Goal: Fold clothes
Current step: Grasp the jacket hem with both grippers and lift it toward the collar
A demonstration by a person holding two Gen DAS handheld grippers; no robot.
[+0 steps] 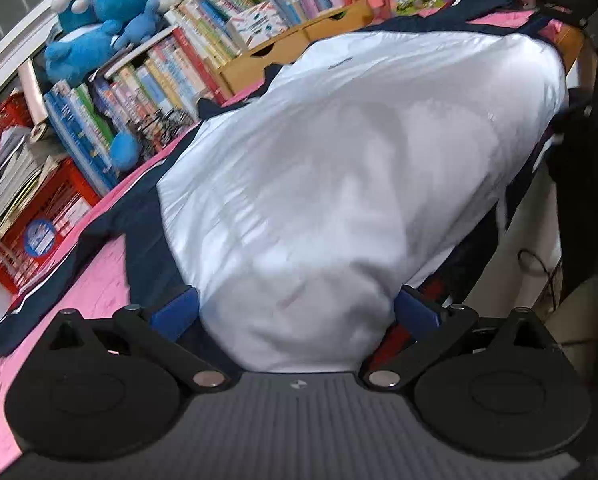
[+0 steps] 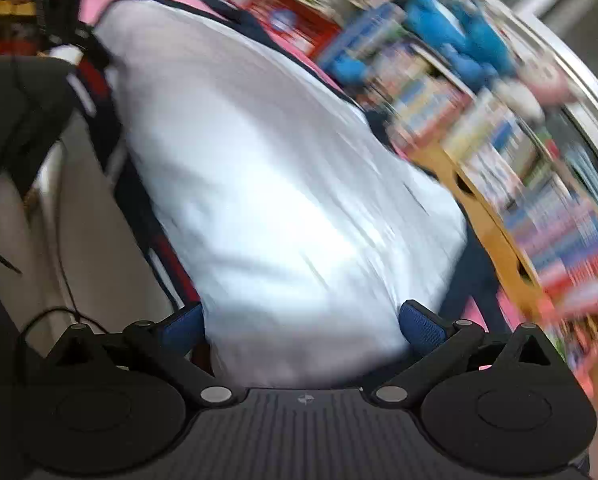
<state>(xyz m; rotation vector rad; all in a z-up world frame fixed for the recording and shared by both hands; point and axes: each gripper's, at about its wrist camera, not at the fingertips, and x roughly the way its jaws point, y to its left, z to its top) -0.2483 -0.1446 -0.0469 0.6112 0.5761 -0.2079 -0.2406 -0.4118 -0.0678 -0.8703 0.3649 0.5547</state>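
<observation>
A jacket [image 1: 339, 152] with white lining and navy trim stretches in the air between my two grippers, lining toward both cameras. My left gripper [image 1: 295, 312] is shut on one bunched end, and the fabric fills the gap between its blue pads [image 1: 177, 314]. At the far end of the jacket, the black body of the right gripper [image 1: 567, 0] shows. In the right wrist view my right gripper [image 2: 303, 320] is shut on the other end of the jacket [image 2: 259, 152]. This view is blurred by motion. Both sets of fingertips are hidden by cloth.
A pink table [image 1: 95, 284] lies under and left of the jacket. Behind it stand rows of books [image 1: 159, 76], blue plush toys [image 1: 99, 20], a red crate [image 1: 47, 220] and wooden drawers [image 1: 283, 48]. A white cabinet side and cables [image 2: 59, 240] are beside the table.
</observation>
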